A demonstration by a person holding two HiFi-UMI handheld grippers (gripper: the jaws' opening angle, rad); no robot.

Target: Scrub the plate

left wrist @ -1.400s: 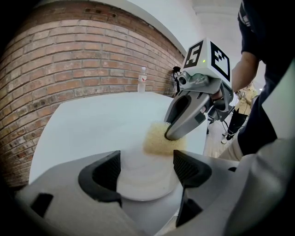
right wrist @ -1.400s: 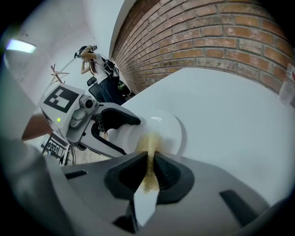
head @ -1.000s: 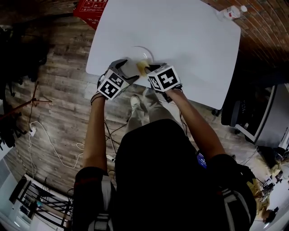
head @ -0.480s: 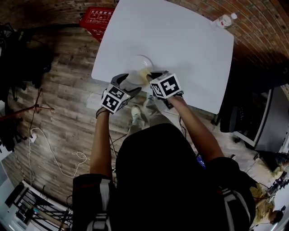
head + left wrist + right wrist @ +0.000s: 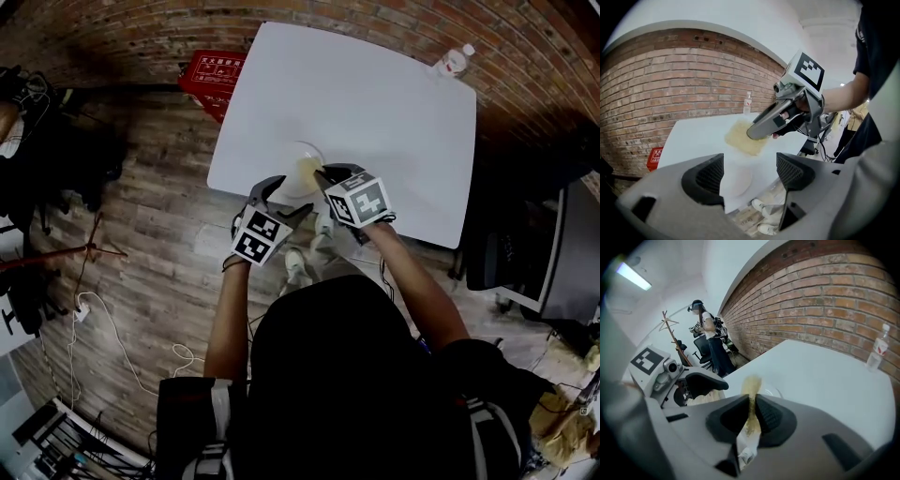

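Gripping the yellow sponge [image 5: 751,392] between jaws shut tight on it, the right gripper [image 5: 324,174] holds it just over the white plate [image 5: 296,157]. The plate sits on the white table [image 5: 375,103], close to the edge nearest the person. The left gripper [image 5: 750,174] has its jaws spread wide, with the plate's near rim between them; whether either pad touches it cannot be told.

Readable writing is scarce. A red crate [image 5: 214,73] on the wooden floor [image 5: 141,234] beside the table carries white characters, too small to read. A clear plastic bottle [image 5: 452,62] at the table's far corner has a red and white label, also illegible. Each gripper's cube shows black and white square markers.

A brick wall [image 5: 670,75] runs behind the table. In the right gripper view a person [image 5: 707,336] stands by that wall, near a coat stand [image 5: 670,329]. Below the table edge the wearer's white shoes [image 5: 296,268] show on the floor, and a pale cable [image 5: 103,309] trails to the left.
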